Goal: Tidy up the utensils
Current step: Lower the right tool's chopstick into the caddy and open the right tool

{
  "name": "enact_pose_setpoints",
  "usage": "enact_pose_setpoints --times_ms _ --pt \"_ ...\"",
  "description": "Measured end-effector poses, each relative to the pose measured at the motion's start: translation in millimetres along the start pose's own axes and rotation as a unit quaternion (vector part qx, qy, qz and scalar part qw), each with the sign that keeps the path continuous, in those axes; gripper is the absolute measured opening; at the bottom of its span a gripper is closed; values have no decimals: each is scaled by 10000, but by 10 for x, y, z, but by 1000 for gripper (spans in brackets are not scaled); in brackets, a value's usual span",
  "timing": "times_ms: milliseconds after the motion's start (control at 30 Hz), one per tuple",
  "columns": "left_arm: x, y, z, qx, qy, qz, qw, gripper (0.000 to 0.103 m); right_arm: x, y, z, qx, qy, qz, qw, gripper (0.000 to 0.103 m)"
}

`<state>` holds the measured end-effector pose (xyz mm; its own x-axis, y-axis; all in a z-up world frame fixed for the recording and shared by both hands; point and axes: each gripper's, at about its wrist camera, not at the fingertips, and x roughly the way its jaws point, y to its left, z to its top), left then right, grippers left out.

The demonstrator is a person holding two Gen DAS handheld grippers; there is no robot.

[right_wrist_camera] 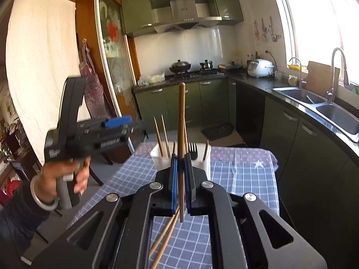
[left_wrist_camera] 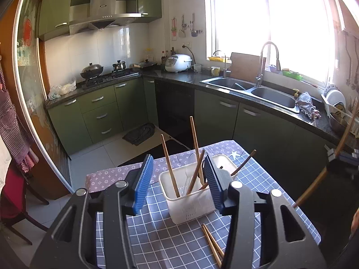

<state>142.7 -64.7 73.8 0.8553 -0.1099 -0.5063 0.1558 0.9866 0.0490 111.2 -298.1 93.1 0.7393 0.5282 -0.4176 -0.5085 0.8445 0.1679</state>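
Small print is seen on the range hood and left gripper; none can be read.

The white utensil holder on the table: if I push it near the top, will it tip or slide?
The white utensil holder stands taller than its base is wide, so it would probably tip. It looks like thin plastic, probably light. The chopsticks inside lean outward above its rim, which may add to the tipping.

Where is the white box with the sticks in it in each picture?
Left wrist view: the white box sits low in the middle, on the checked cloth, seen between the left gripper's fingers.
Right wrist view: it sits mid-picture, partly hidden behind the right gripper.
Shared landmark: the silver stove hood.
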Motion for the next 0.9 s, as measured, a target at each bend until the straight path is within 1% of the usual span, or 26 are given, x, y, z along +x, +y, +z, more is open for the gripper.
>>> enact_pose_setpoints --times_ms 67,167,233,300,333,433,567,667,733,767,800,900 --pt "-144 32 -50 -11 -89 -1 10000 45 11 24 224 15 -292 -33 9996 7" --pt "-309 93 -150 -117 -77 -91 9999 46 98 36 511 100 -695 -226 9973 7" --pt "-407 130 -239 -156 -72 -125 9998 47 222 17 657 172 -819 -362 9958 7" --pt "-485 158 -323 -139 -54 -132 9998 51 397 -20 771 220 -823 -467 9953 7" --pt "-522 172 -362 -143 -51 -135 9998 51 497 -43 814 240 -795 -513 9952 7" --pt "-616 223 -476 -189 -4 -149 9997 52 836 -82 827 236 -519 -688 9960 7" --pt "-643 277 -573 -227 108 -139 9996 54 1269 -153 676 246 -77 -717 9971 7" --pt "-627 289 -610 -273 195 -156 9993 54 1496 -192 546 289 212 -672 9971 7" --pt "-611 281 -634 -296 241 -179 9991 54 1567 -179 469 227 300 -697 9969 10" --pt "-602 278 -640 -299 260 -209 9990 54 1585 -163 462 165 327 -734 9966 15" --pt "-595 260 -650 -289 274 -226 9990 54 1581 -143 454 134 311 -745 9966 15" --pt "-562 197 -661 -241 325 -281 9988 56 1354 -100 474 123 74 -667 9977 15"
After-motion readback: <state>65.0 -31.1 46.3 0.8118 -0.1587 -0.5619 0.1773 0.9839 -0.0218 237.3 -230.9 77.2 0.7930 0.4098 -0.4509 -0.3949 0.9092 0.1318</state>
